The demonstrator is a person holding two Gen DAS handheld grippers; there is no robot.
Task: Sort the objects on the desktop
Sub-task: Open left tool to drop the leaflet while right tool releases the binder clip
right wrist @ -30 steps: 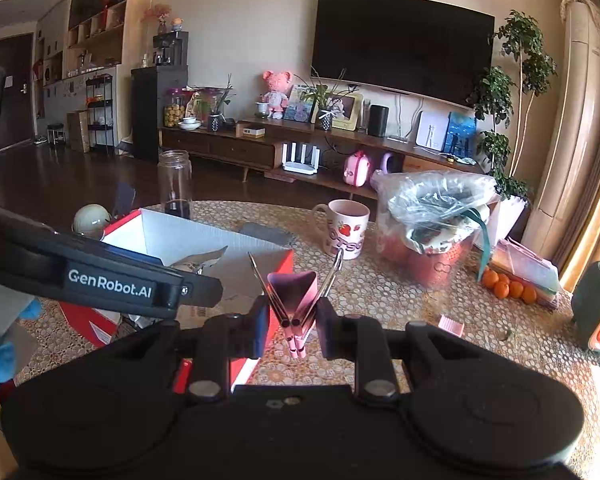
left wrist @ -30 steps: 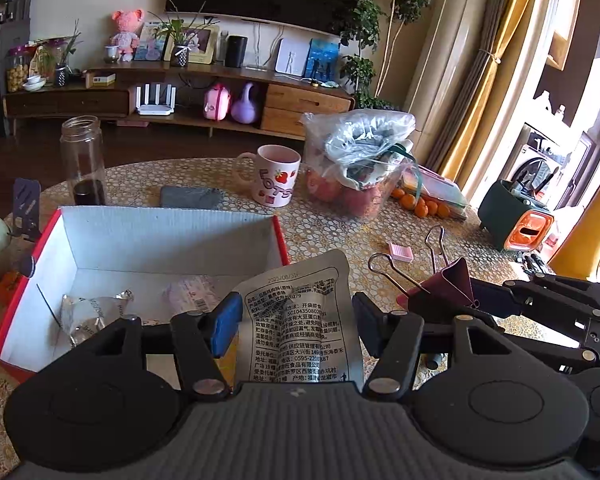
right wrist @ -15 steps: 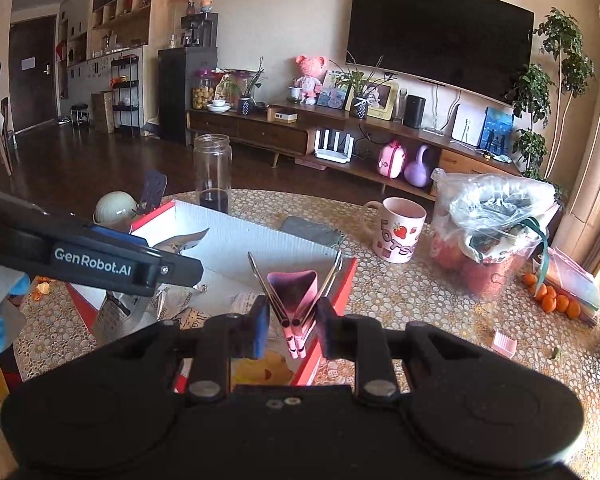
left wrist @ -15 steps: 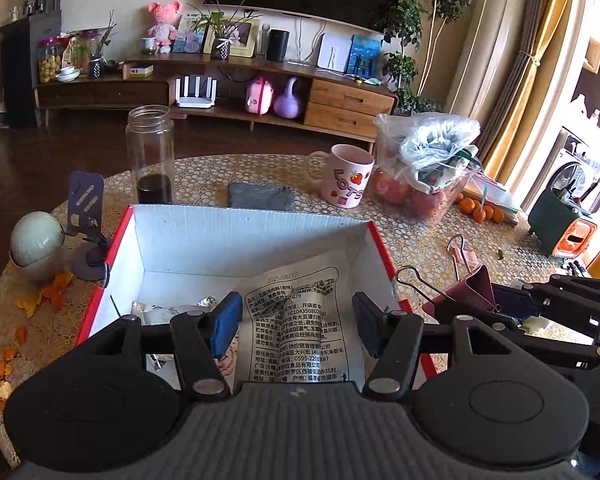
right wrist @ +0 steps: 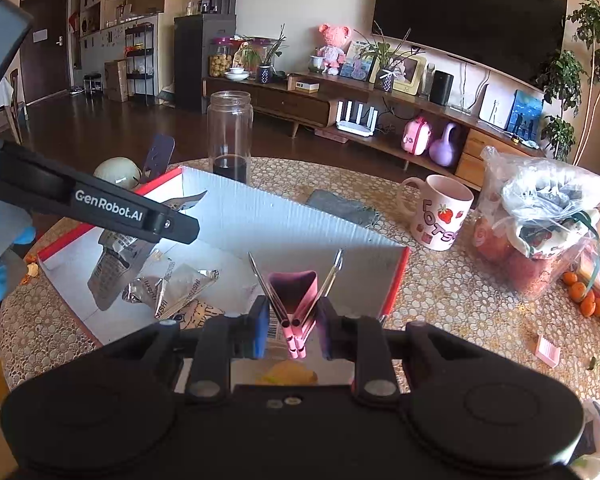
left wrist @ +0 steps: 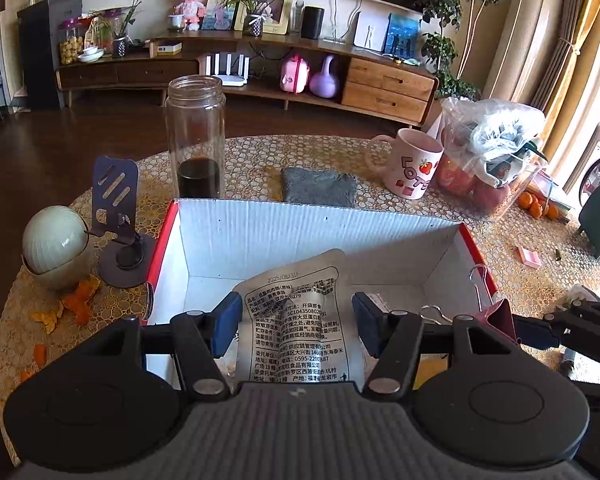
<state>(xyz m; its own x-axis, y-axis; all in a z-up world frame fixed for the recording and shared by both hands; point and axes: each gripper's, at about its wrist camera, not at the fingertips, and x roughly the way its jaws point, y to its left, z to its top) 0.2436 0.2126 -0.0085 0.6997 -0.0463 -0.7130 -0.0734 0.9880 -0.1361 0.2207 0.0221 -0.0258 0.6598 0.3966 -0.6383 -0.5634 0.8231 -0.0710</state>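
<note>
My left gripper (left wrist: 292, 328): jaws wide, packet (left wrist: 300, 320) between, grip unclear. Right gripper (right wrist: 292, 320): clamped on clip (right wrist: 296, 300). Both now farther over box (left wrist: 320, 236).

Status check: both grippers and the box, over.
Left gripper jaws wide apart, printed packet between them, over the box. Right gripper shut on pink clip at the box's near edge. Wrappers already inside; nothing blocking.

"GenRobot.AI" stands in white on the left gripper (right wrist: 100, 216) at nine o'clock; the mug (right wrist: 440, 212) at two o'clock reads "LOTS"; the packet (left wrist: 300, 328) shows "2025/08/31", "SC10435080" and "0595-220", the remainder too small
</note>
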